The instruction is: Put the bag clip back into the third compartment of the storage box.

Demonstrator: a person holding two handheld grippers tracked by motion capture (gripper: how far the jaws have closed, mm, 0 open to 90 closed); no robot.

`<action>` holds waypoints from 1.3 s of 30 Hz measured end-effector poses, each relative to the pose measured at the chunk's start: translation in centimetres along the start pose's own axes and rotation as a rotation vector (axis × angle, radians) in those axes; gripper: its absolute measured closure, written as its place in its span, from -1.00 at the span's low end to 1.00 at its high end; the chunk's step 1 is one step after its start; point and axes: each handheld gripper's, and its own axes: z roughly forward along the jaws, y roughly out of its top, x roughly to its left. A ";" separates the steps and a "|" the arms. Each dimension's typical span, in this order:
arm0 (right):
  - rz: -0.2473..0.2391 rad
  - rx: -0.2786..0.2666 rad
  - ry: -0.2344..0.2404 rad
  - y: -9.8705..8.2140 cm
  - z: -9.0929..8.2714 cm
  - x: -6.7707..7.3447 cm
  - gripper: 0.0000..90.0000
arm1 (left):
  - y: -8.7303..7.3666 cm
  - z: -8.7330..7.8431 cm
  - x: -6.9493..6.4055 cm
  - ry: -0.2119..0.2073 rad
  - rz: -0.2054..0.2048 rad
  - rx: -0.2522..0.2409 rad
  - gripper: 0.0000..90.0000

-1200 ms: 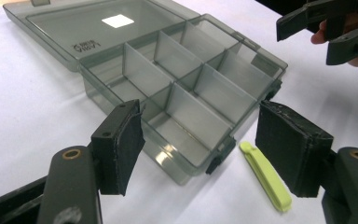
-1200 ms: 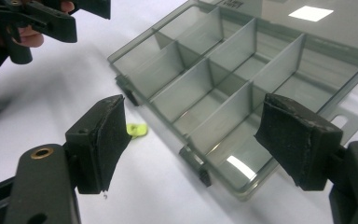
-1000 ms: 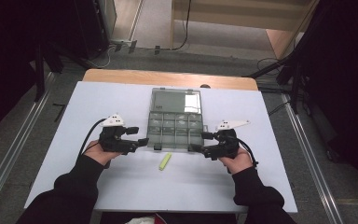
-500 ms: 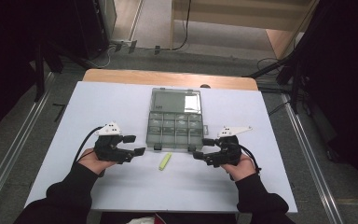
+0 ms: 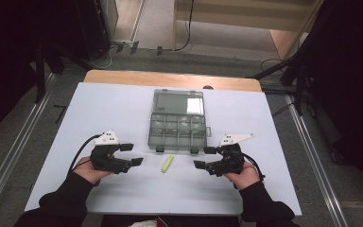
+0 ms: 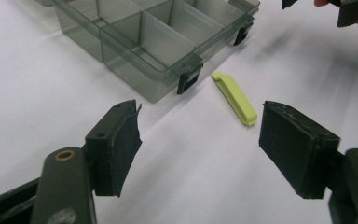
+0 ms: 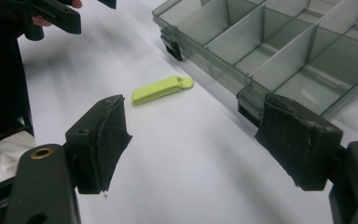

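Yellow-green plastic clip (image 5: 168, 163): flat, elongated, lying on the white table (image 5: 113, 109) just before the organizer box (image 5: 177, 130). Box: translucent grey plastic, lid open, rectangular compartments look bare. Left gripper (image 5: 131, 154) and right gripper (image 5: 202, 157) flank the clip, jaws wide, holding nothing.

No text, label, brand, number or sign can be read anywhere: the organizer box (image 5: 177, 125), the green clip (image 5: 168, 163) and the worktop (image 5: 113, 109) bear no legible markings.
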 end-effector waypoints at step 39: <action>-0.115 0.115 0.103 1.9 4.2 1.8 -0.51 | -3.0 -2.6 -0.5 0.057 -0.044 -0.002 -0.38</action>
